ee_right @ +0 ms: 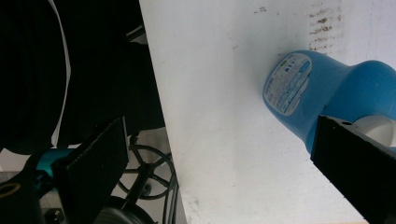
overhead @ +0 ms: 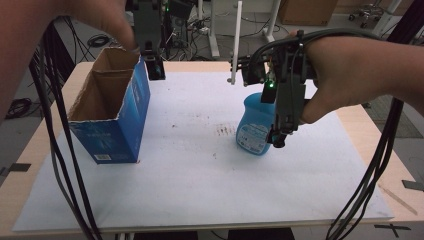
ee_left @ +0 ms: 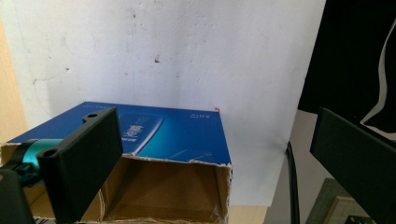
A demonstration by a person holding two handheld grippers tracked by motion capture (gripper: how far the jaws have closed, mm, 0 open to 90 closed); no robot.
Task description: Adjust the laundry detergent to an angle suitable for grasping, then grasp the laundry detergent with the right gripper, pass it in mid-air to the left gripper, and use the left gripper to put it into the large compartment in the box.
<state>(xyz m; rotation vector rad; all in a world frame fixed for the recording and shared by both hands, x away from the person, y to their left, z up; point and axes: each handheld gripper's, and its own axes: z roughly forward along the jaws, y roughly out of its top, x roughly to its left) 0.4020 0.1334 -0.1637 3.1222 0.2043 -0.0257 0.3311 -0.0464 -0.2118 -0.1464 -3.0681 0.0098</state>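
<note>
An open-topped blue cardboard box (overhead: 112, 115) stands on the left of the white-covered table (overhead: 200, 170). My left gripper (overhead: 155, 70) hangs just behind the box's far right corner, jaws open and empty. In the left gripper view the box (ee_left: 177, 135) lies below and between the spread jaws of my left gripper (ee_left: 219, 158). A blue bottle (overhead: 254, 130) with a pale label stands right of centre. My right gripper (overhead: 278, 139) hovers against its right side, open. In the right gripper view the bottle (ee_right: 327, 88) sits partly behind the right jaw of my right gripper (ee_right: 224, 163), with nothing pinched.
Thick black cables (overhead: 60, 150) hang down past the table's left side and more cables (overhead: 370, 175) on the right. A white post (overhead: 235, 40) stands at the back edge. Dark smudges (overhead: 225, 131) mark the sheet left of the bottle. Past the table's edge is a wheeled chair base (ee_right: 144, 177).
</note>
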